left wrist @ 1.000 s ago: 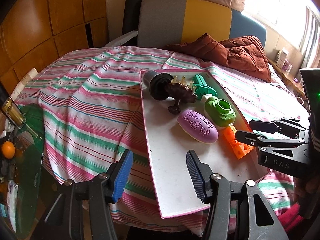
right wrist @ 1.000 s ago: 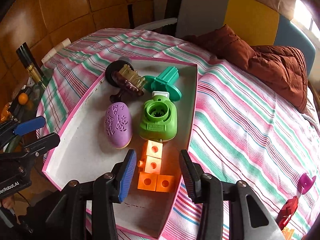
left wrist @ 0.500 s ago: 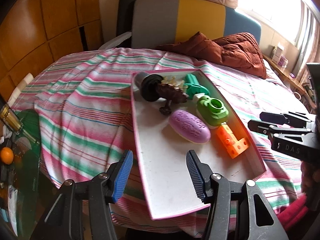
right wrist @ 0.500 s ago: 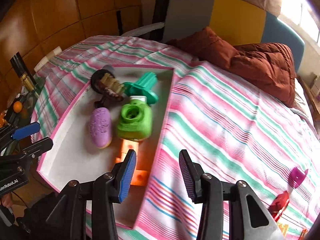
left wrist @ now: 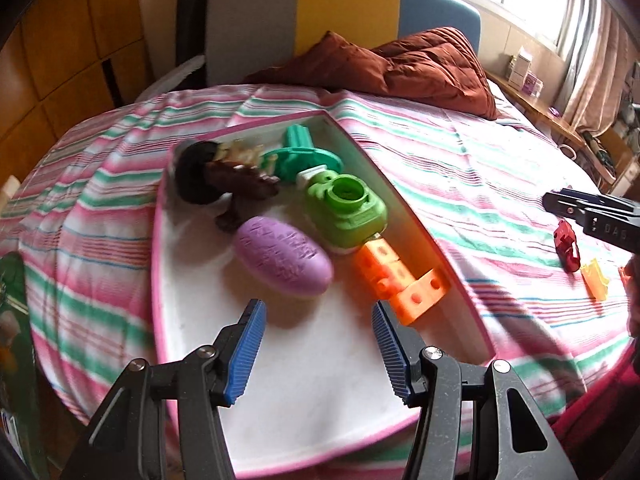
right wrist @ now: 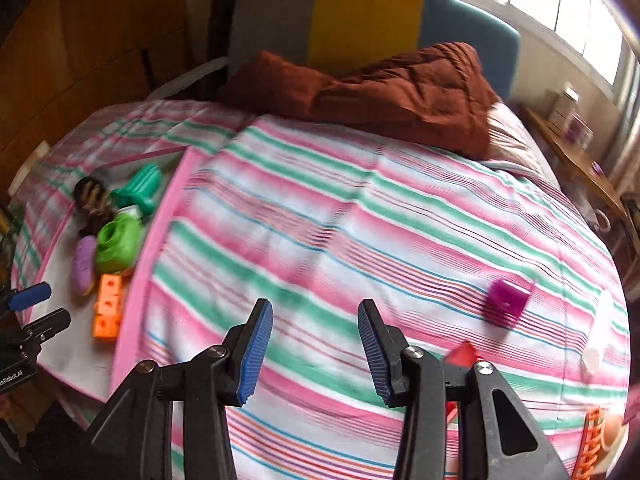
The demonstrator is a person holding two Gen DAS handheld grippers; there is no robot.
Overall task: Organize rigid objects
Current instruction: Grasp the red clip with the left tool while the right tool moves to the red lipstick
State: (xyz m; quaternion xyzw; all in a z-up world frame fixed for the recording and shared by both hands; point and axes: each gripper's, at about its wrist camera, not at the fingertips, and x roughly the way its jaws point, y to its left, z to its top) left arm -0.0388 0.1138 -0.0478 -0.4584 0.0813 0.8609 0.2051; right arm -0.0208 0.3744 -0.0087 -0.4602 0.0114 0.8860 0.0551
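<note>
A pink-rimmed white tray [left wrist: 304, 376] lies on the striped bedspread and holds a purple oval [left wrist: 282, 256], a green camera-shaped toy [left wrist: 346, 210], an orange block piece [left wrist: 400, 280], a teal part [left wrist: 304, 152] and a brown figure [left wrist: 240, 184]. My left gripper [left wrist: 316, 352] hovers open over the tray's near bare end, nothing between its pads. My right gripper [right wrist: 314, 354] is open above bare bedspread right of the tray [right wrist: 132, 308]. A purple piece [right wrist: 506, 302], a red piece [right wrist: 464, 354] and an orange piece [right wrist: 592, 440] lie loose to its right.
A rust-brown quilt [right wrist: 380, 92] is heaped at the head of the bed before a grey, yellow and blue headboard [left wrist: 304, 16]. A wooden ledge [right wrist: 576, 156] with small boxes runs under the window on the right. Red and yellow pieces [left wrist: 568, 244] lie right of the tray.
My right gripper has swung right, off the tray and away from the orange block, out over bare bedspread. My left gripper has shifted right along the tray's near end. Both stayed empty.
</note>
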